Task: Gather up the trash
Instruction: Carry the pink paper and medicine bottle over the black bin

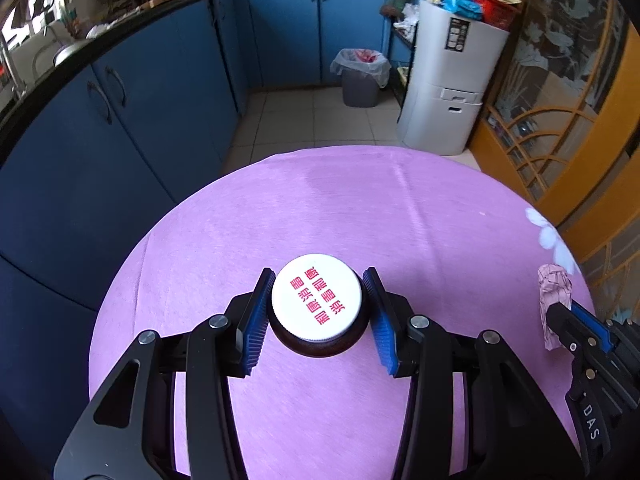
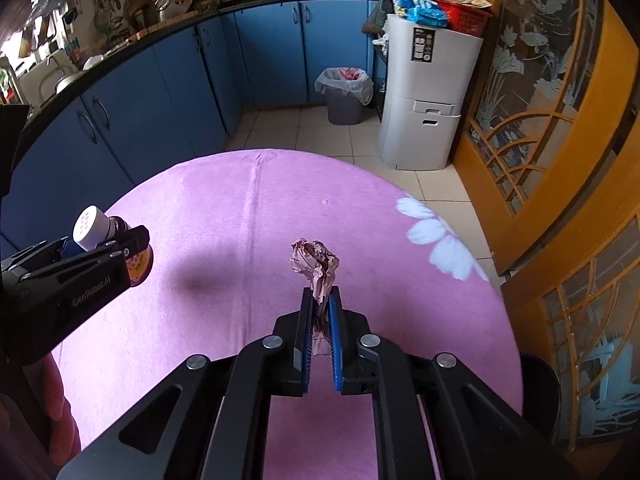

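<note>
Two ribbed blue fingers (image 1: 256, 320) pinch round bottle (image 1: 318, 308).

A: The white cap (image 1: 317, 297) covers most of the brown bottle (image 1: 320, 344) from the left wrist view; its label cannot be seen there.

B: The crumpled wrapper (image 2: 316, 264) has its lower end hidden between blue pads (image 2: 334, 344). The bin (image 2: 345, 94) contents are too small to identify.
</note>
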`<state>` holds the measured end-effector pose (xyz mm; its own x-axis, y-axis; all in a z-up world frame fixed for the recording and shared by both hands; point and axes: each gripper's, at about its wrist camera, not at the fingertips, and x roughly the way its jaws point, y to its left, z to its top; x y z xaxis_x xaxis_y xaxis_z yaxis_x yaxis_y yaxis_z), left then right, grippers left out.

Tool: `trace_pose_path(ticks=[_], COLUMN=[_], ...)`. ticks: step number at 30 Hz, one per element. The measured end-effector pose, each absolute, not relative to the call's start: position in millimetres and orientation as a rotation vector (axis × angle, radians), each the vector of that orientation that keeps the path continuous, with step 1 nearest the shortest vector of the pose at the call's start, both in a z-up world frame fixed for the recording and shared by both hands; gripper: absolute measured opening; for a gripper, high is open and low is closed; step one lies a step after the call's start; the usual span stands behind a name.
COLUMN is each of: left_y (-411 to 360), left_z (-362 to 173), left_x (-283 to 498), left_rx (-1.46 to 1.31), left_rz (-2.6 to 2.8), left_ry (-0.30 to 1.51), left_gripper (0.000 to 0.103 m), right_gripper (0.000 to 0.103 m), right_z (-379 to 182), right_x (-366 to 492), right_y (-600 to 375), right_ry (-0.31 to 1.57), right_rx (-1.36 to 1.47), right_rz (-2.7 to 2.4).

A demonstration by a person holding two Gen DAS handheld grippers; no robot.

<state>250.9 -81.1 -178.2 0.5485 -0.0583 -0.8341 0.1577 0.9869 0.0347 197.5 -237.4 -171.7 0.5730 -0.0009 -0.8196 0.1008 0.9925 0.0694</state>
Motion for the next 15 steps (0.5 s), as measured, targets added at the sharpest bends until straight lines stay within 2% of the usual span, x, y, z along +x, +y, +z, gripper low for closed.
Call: trace_pose_path(ticks=[15], left_y=[-200.2], left_z=[-152.3], left_x=[193.2], left_rx=[0.255], left_rz=[-0.285], left_ry=[0.909], left_gripper=[0.046], right_gripper=[0.008], right_z=[-155.6], right_x=[122.1], right_y=[-337.0], right_ry=[0.891], right_rx=[0.233], right_rz=[-0.198])
